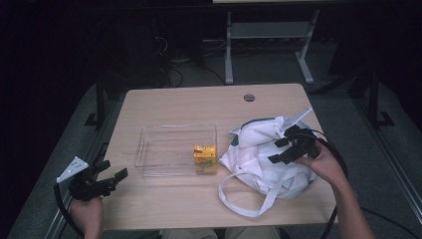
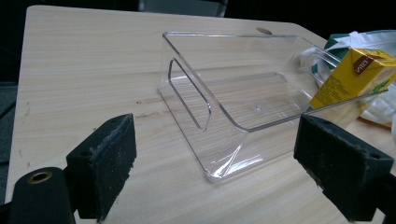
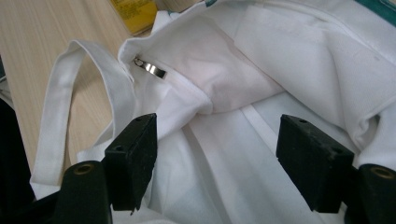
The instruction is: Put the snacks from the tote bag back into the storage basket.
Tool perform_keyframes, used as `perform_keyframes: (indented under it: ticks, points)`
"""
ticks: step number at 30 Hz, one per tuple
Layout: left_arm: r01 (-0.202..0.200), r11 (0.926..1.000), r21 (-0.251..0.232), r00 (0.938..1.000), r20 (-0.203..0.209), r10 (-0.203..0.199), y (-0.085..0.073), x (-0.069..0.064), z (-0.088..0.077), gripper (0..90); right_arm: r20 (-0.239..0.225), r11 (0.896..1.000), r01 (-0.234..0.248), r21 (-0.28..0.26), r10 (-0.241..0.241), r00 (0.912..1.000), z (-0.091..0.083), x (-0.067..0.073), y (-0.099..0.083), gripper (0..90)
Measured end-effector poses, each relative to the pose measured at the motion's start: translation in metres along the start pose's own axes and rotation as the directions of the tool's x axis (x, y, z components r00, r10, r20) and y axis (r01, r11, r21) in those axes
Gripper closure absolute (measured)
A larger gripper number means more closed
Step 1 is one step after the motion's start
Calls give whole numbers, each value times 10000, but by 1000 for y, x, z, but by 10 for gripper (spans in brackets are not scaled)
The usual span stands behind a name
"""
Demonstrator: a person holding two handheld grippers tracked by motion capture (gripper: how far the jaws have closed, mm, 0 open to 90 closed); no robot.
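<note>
A white cloth bag [image 1: 259, 159] with green trim lies crumpled at the table's right, its long strap [image 1: 239, 199] looping toward the front edge. My right gripper [image 1: 278, 151] hovers over the bag, open, with white fabric [image 3: 224, 154] below the jaws and a metal zipper pull [image 3: 152, 69] ahead. A yellow drink carton [image 1: 205, 159] stands in the near right corner of a clear plastic bin [image 1: 174, 137]. My left gripper [image 1: 112, 172] rests open at the table's front left, facing the bin [image 2: 243, 93] and the carton [image 2: 350, 74].
The wooden table [image 1: 199, 104] has a round cable hole [image 1: 249, 97] near its far edge. A table frame with metal legs [image 1: 229, 50] stands on the dark floor beyond. Cables trail from both grippers.
</note>
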State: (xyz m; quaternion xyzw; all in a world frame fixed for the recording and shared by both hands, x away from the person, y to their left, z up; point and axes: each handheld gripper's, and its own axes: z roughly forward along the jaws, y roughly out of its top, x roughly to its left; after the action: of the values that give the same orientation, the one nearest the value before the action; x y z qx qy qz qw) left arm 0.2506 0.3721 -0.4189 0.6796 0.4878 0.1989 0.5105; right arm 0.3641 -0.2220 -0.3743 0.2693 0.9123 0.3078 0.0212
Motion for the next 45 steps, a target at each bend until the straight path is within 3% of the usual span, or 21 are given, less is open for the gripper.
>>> perform_keyframes:
  ticks: [16,30,45]
  points:
    - [-49,10000,60,10000,70,48,0,-1,0,125,257,9988,-253,-415,264,9993,-7,5,-22,286]
    - [-194,9997,179,9998,104,192,0,-1,0,125,734,9945,-372,-984,445,9963,-20,12,-41,281]
    - [-191,9997,159,9997,157,189,0,-2,1,125,1254,9895,-430,-1382,605,9903,-21,19,-58,272]
